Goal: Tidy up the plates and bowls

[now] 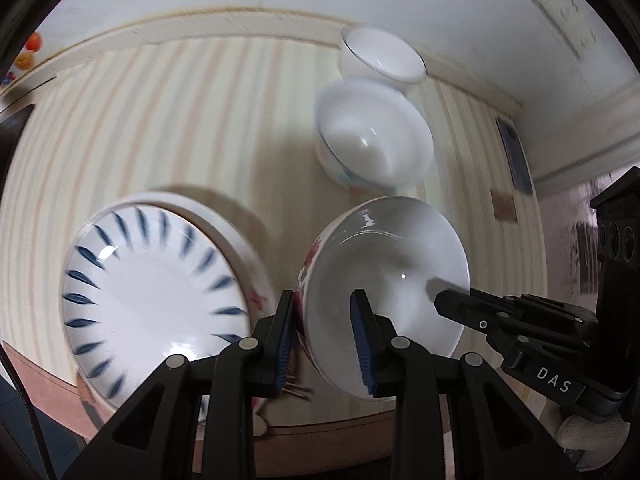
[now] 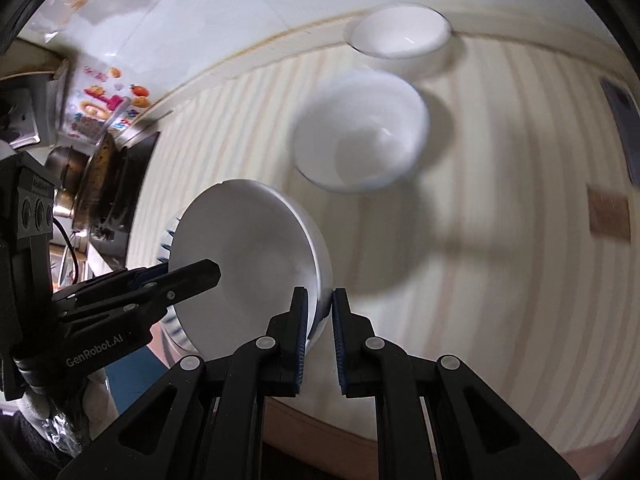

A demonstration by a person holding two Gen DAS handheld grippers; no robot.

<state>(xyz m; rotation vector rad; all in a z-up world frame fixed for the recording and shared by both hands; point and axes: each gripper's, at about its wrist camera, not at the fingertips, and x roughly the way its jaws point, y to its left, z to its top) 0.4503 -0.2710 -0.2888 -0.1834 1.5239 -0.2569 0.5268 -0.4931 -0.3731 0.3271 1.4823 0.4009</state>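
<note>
Floral bowl (image 1: 384, 280) is glazed, slippery, fragile: your left tool (image 1: 326, 340) and right tool (image 2: 320, 332) each pinch its rim, beside the blue-patterned plate (image 1: 152, 300).

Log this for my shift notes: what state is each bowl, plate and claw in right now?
Red-flowered bowl: tilted, rim clamped by both claws.
Blue-patterned plate: empty, beside the held bowl.
Middle white bowl: upright, empty, on the table.
Far white bowl: upright, empty, by the wall.
Left claw: shut on bowl rim.
Right claw: shut on bowl rim.
</note>
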